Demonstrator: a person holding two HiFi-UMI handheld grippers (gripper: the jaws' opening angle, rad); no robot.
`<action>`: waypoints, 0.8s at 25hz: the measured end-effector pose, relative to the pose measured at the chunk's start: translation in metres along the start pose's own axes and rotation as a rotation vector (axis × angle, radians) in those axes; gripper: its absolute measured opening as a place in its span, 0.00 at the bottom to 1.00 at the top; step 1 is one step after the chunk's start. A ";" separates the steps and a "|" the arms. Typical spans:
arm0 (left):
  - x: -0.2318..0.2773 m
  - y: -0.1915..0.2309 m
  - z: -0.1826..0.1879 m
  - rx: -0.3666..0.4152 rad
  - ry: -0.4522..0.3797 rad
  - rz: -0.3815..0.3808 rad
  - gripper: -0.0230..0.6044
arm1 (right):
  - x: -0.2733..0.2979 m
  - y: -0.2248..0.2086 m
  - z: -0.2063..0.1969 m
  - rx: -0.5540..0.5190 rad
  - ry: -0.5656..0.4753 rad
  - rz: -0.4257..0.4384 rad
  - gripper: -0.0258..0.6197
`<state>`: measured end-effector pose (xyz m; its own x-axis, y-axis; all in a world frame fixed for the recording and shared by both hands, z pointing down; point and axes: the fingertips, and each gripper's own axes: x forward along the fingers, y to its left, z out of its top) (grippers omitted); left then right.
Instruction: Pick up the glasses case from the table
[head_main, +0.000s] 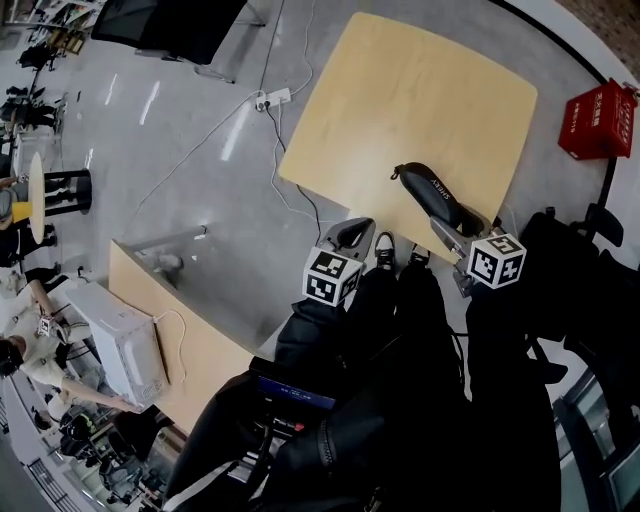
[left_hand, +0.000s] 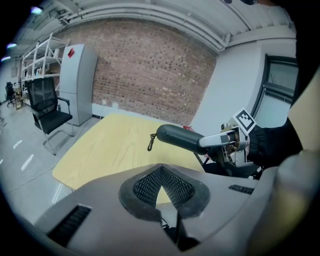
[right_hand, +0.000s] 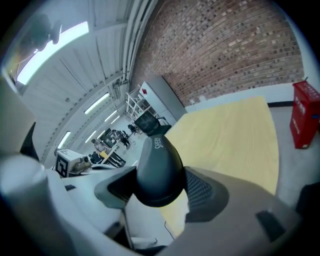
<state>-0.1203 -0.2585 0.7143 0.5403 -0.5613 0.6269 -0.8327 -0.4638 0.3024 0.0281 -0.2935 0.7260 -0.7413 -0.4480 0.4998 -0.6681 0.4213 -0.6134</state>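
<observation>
Right gripper (head_main: 452, 222) has the glasses case (head_main: 432, 190). Jaws sit wide apart w/ both pads pressed on the case's rounded near end, so it's a firm grip. The case is dark, long and oval, w/ pale lettering on top and a small metal clip (left_hand: 151, 142) dangling off its far end. In the left gripper view it's held in the air, clear of the bench (head_main: 400, 90) and roughly level. In the head view it lies over the bench's near edge, far end pointing in over the top. The right marker cube (head_main: 497, 260) sits just off that same edge, on the person's side.

Left gripper (head_main: 350, 236) hangs off the bench's near edge too, left of the case and apart from it. Its jaws are closed tip to tip w/ nothing btwn them.

Bench top is pale yellow wood. A red box (head_main: 598, 118) is on the floor right of the bench, and a white power strip (head_main: 272, 98) w/ cable is on the floor to its left. A black office chair (left_hand: 47, 107) and grey cabinet (left_hand: 77, 82) stand past the bench's far left side, w/ a brick wall (left_hand: 145, 70) behind the bench.
</observation>
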 end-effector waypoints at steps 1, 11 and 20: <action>-0.002 0.000 0.008 0.005 -0.017 0.001 0.04 | -0.005 0.007 0.012 -0.001 -0.037 0.008 0.52; -0.036 -0.015 0.117 0.073 -0.236 -0.007 0.04 | -0.075 0.079 0.128 -0.126 -0.364 0.029 0.52; -0.079 -0.044 0.220 0.143 -0.471 -0.024 0.04 | -0.143 0.133 0.202 -0.281 -0.563 0.017 0.52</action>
<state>-0.0994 -0.3441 0.4937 0.5827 -0.7828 0.2184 -0.8122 -0.5514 0.1904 0.0583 -0.3329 0.4492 -0.6555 -0.7538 0.0456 -0.7046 0.5888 -0.3961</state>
